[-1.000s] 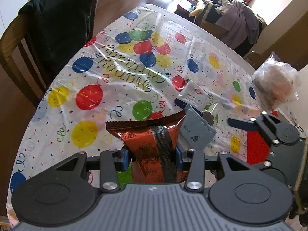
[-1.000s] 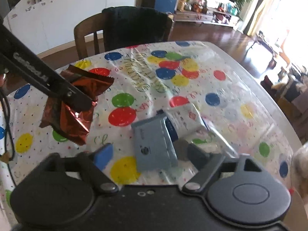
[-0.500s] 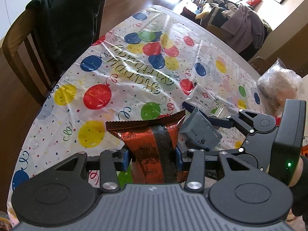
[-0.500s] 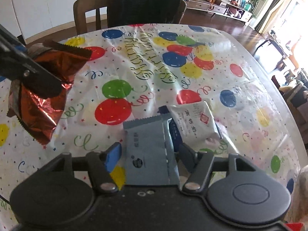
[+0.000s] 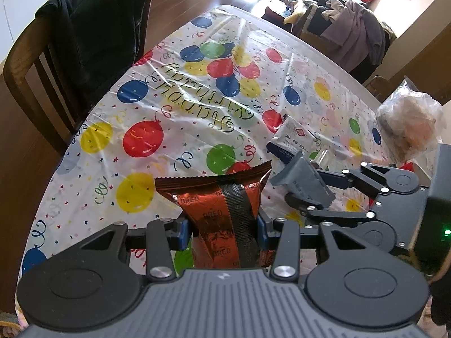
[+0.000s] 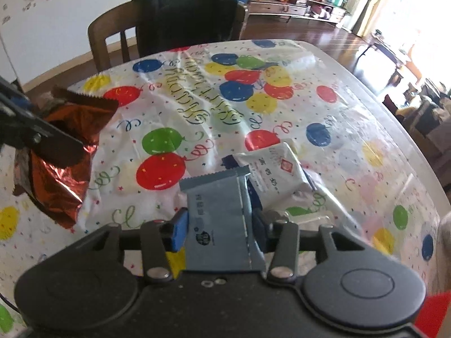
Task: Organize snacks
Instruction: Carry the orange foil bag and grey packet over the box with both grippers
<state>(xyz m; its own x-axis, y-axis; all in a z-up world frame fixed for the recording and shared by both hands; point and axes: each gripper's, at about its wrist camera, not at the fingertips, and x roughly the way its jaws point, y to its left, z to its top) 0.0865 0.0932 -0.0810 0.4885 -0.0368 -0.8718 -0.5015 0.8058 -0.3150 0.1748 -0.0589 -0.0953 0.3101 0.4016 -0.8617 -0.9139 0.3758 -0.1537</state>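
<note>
- Since a second ago my right gripper (image 6: 218,229) has closed in on the grey-blue packet (image 6: 222,219) and lifted it; in the left wrist view the right gripper (image 5: 305,186) now sits closer beside the Oreo pack (image 5: 222,214).
- Left gripper (image 5: 221,229): jaws clamped on the copper-red Oreo pack, held upright above the near edge of the table (image 5: 197,107), serrated top edge pointing away from me.
- Right gripper: pinching the grey-blue packet between both pads, off the tablecloth, just right of the Oreo pack, not touching it.
- White sachet (image 6: 274,170) lies flat on the table just beyond the grey-blue packet, toward the right edge, overlapping a dark blue packet (image 5: 283,153).
- Clear bag (image 5: 408,124) with something pale inside, at right edge.
- Far-left: wooden chair (image 6: 101,36) with dark jacket (image 6: 186,19).
</note>
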